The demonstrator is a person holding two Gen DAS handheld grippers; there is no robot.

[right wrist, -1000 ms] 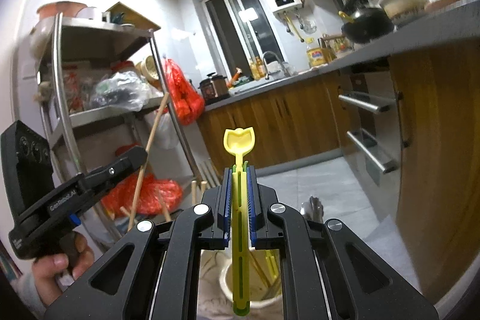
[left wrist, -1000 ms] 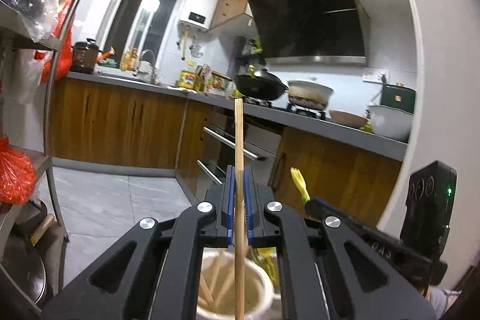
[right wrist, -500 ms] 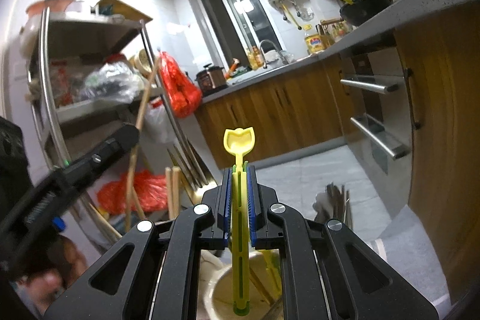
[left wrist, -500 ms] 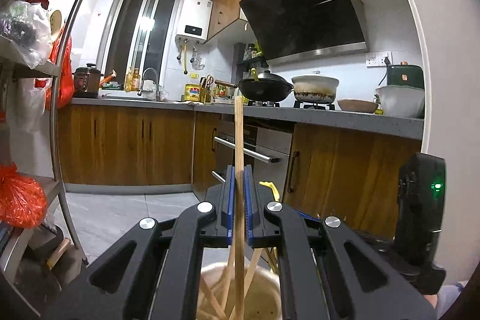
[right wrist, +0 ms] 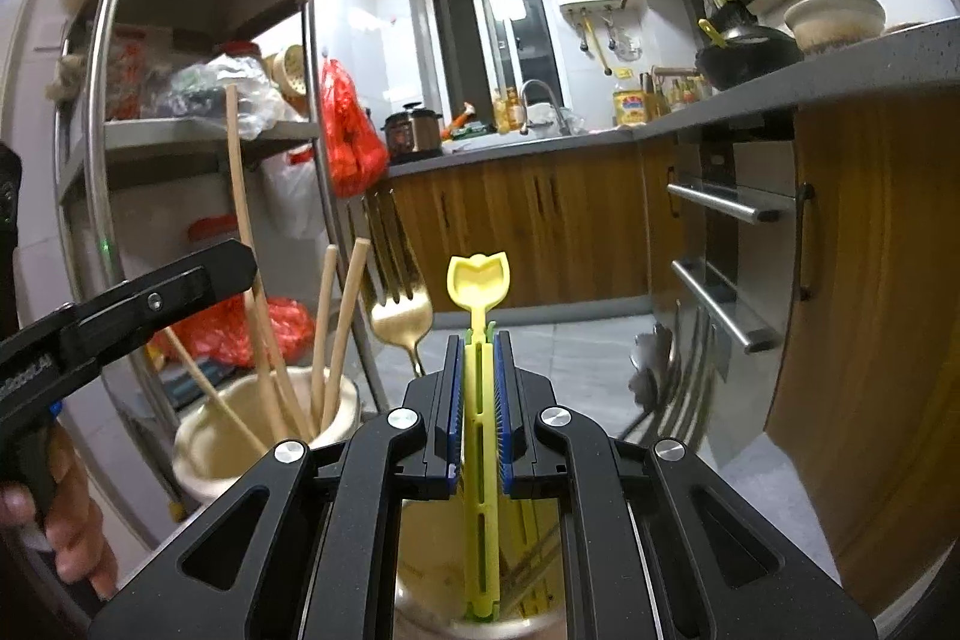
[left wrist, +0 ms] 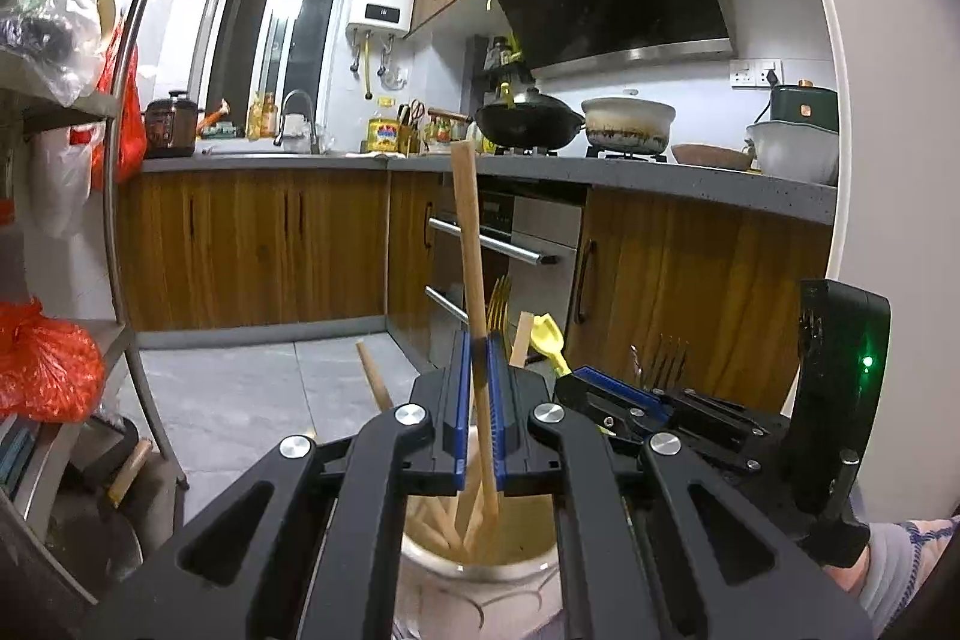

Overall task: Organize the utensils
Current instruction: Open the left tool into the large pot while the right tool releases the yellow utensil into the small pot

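My left gripper (left wrist: 479, 340) holds a wooden chopstick (left wrist: 469, 244) between its blue pads, now slightly parted, with its lower end down in a cream ceramic holder (left wrist: 480, 574) among several other chopsticks. My right gripper (right wrist: 479, 340) is shut on a yellow plastic utensil (right wrist: 479, 280), upright over a second holder (right wrist: 516, 622). The right wrist view also shows the left gripper (right wrist: 231, 274), the chopstick (right wrist: 237, 172), the cream holder (right wrist: 207, 454) and a gold fork (right wrist: 401, 316). The right gripper (left wrist: 591, 379) shows in the left wrist view.
Wooden kitchen cabinets (left wrist: 252, 244) and a grey counter (left wrist: 660, 178) with a wok and pots stand behind. A metal shelf rack (right wrist: 198, 130) with bags stands to the left. Silver forks (right wrist: 654, 376) stand beside the right holder. The floor is grey tile (left wrist: 252, 388).
Both grippers have moved down toward the holders. The chopstick now leans in the left jaws and reaches into the cream holder. The yellow utensil's lower end is now inside its holder.
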